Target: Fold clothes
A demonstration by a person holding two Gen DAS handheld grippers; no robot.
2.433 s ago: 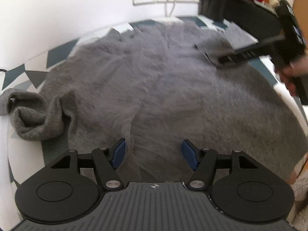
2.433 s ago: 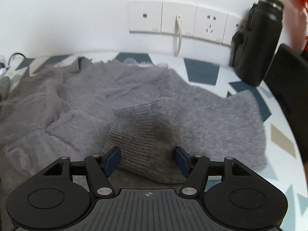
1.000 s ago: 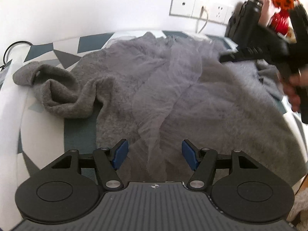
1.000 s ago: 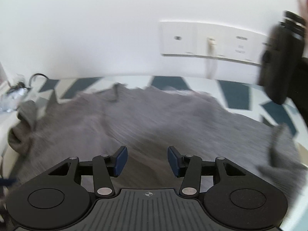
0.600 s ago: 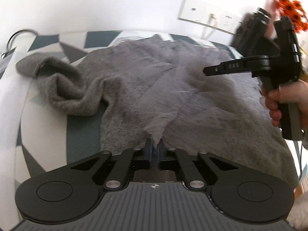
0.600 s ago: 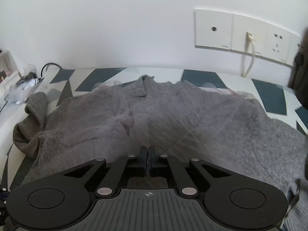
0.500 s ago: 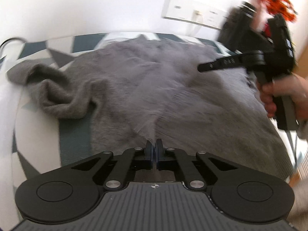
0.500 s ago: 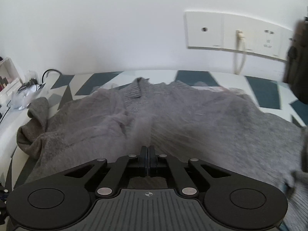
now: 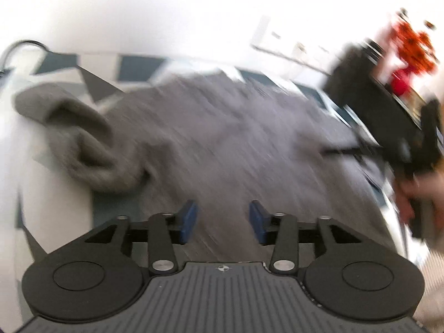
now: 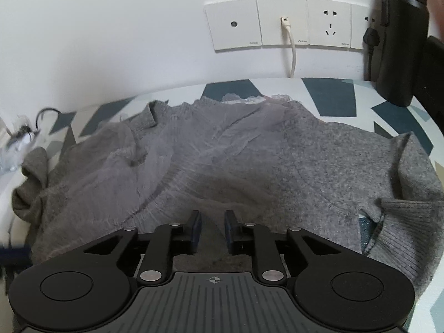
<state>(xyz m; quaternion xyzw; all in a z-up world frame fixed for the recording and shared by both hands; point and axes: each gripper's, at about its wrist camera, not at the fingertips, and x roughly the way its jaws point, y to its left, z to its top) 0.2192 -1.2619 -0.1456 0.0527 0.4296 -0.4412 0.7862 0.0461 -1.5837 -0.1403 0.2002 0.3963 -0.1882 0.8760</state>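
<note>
Left wrist view is badly smeared by motion. My left hand-held gripper [image 9: 223,219] has its blue pads [image 9: 188,217] standing fairly wide apart; its jaws have just been opening, after being pinched together on a tuft of cloth half a second ago. Nothing sits between them now (only grey knit below). The grey sweater [image 9: 222,144] lies spread across the desk [image 9: 55,194], which wears a white cover with dark teal shapes. A bunched sleeve [image 9: 83,144] is heaped at the sweater's left edge, much as it was before. At far right my right hand [image 9: 416,191] grips the black handle of the other tool, which sits lower in the view than it did half a second ago.

Right wrist view is sharp. My right hand-held gripper [image 10: 212,230] shows a narrow gap; its jaws have just been opening from fully closed, and no cloth is caught between the pads, which hover just over the sweater's near hem. The sweater [image 10: 277,166] lies flatter than earlier, with thin gauzy fabric over its middle and left. A ribbed cuff [image 10: 402,227] lies folded at right. Behind: wall sockets [image 10: 288,26] with a white cable [image 10: 291,52], and a black bottle [image 10: 399,41] at the far right.
</note>
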